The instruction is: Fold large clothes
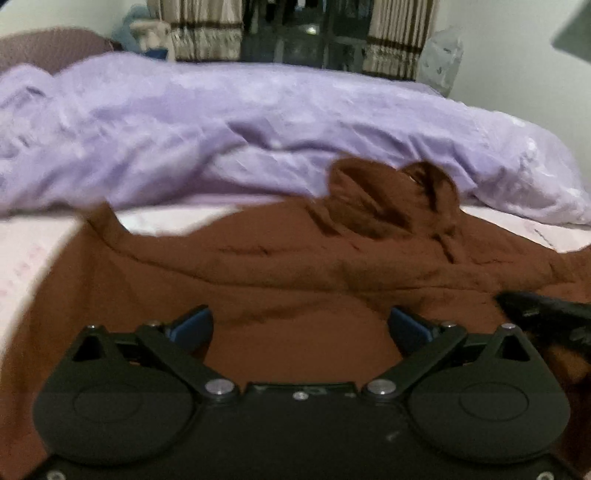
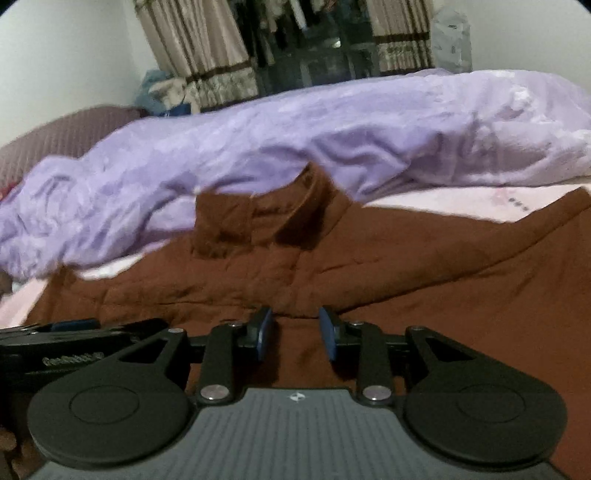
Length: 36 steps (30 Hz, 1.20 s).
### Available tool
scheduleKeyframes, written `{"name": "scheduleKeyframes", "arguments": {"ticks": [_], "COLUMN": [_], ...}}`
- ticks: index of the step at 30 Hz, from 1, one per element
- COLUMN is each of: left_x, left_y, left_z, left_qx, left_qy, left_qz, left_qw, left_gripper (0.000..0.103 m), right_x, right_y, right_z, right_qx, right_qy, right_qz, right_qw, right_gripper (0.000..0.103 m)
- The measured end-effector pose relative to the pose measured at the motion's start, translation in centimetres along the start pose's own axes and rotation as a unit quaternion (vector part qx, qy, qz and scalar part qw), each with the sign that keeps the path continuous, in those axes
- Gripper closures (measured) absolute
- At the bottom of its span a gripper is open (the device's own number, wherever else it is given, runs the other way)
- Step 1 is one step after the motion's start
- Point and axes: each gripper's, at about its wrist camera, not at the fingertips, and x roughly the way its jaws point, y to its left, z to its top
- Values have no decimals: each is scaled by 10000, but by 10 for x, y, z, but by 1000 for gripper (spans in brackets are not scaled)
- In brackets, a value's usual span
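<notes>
A bedroom, viewed along two hand-held grippers. At the back, striped beige curtains (image 2: 207, 62) frame a dark window (image 1: 295, 33) between pale walls. The bed carries a pale pink sheet (image 2: 461, 201), and a crumpled lilac duvet (image 1: 258, 118) lies heaped across its far side. A mauve ribbed pillow (image 2: 70, 136) sits at the far left corner.

The task's thing, a large brown garment (image 1: 295, 266), is spread flat on the sheet in front of the duvet and fills the near half of both views; its collar (image 2: 266, 218) stands bunched at the far edge, touching the duvet.

The left gripper (image 1: 300, 328) hovers over the brown cloth with its blue-padded jaws spread wide, nothing between them but the fabric lying below. The right gripper (image 2: 295, 332) is set to a narrow gap, its blue pads (image 2: 264, 334) nearly parallel; brown cloth shows through the gap, but whether the pads pinch a fold cannot be told. The two tools lie side by side, each one's black tip showing at the edge of the other's view. Both pictures are slightly blurred.
</notes>
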Motion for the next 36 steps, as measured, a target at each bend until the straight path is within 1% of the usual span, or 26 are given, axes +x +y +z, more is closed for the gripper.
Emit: {"name": "scheduleKeyframes", "arguments": {"ticks": [2, 4, 5, 7, 9, 10, 11, 12, 14, 16, 21, 23, 24, 27, 29, 33, 36], "left_x": [0, 2, 1, -1, -3, 0, 2, 6, 11, 14, 15, 12, 4, -29, -50, -85, -101], "left_y": [15, 38, 49, 70, 83, 86, 89, 91, 90, 89, 92, 92, 90, 85, 83, 87, 90], "left_z": [4, 5, 5, 4, 2, 2, 2, 1, -1, -4, -4, -2, -1, -3, -8, -30, -48], "left_qx": [33, -123, -225, -435, -521, -540, -579, -639, -693, -712, -730, -685, -604, -338, -239, -320, -304], "left_qy": [4, 60, 67, 77, 78, 103, 144, 211, 247, 238, 238, 155, 82, -197, -305, -310, -323], "left_qz": [260, 496, 555, 536, 663, 667, 634, 598, 602, 624, 575, 544, 537, 570, 594, 567, 575], "left_qw": [9997, 9987, 9982, 9976, 9964, 9963, 9962, 9959, 9955, 9952, 9954, 9960, 9967, 9976, 9975, 9974, 9974], "left_gripper": [0, 0, 0, 0, 0, 0, 0, 0, 0, 0, 0, 0, 0, 1, 1, 1, 1], "right_x": [-8, -15, -19, -25, -29, -30, -30, -28, -25, -23, -18, -26, -30, -58, -78, -108, -120], "right_y": [-16, -41, -58, -89, -122, -135, -146, -156, -167, -166, -157, -158, -155, -141, -136, -131, -132], "right_z": [7, 13, 17, 22, 25, 25, 25, 24, 20, 16, 11, 12, 12, 11, 8, -5, -16], "right_qx": [13, 40, 93, 249, 473, 564, 650, 749, 903, 895, 683, 662, 618, 458, 484, 567, 574], "right_qy": [-111, -201, -238, -294, -326, -315, -263, -180, -142, -193, -297, -338, -348, -500, -554, -567, -565], "right_qz": [-163, -425, -620, -973, -1260, -1307, -1288, -1235, -1110, -1147, -1326, -1321, -1365, -1482, -1479, -1501, -1589], "right_qw": [9998, 9989, 9977, 9945, 9904, 9893, 9892, 9894, 9896, 9892, 9884, 9884, 9881, 9866, 9863, 9854, 9840], "right_gripper": [69, 69, 69, 69, 69, 75, 77, 82, 85, 87, 87, 87, 86, 79, 79, 77, 77]}}
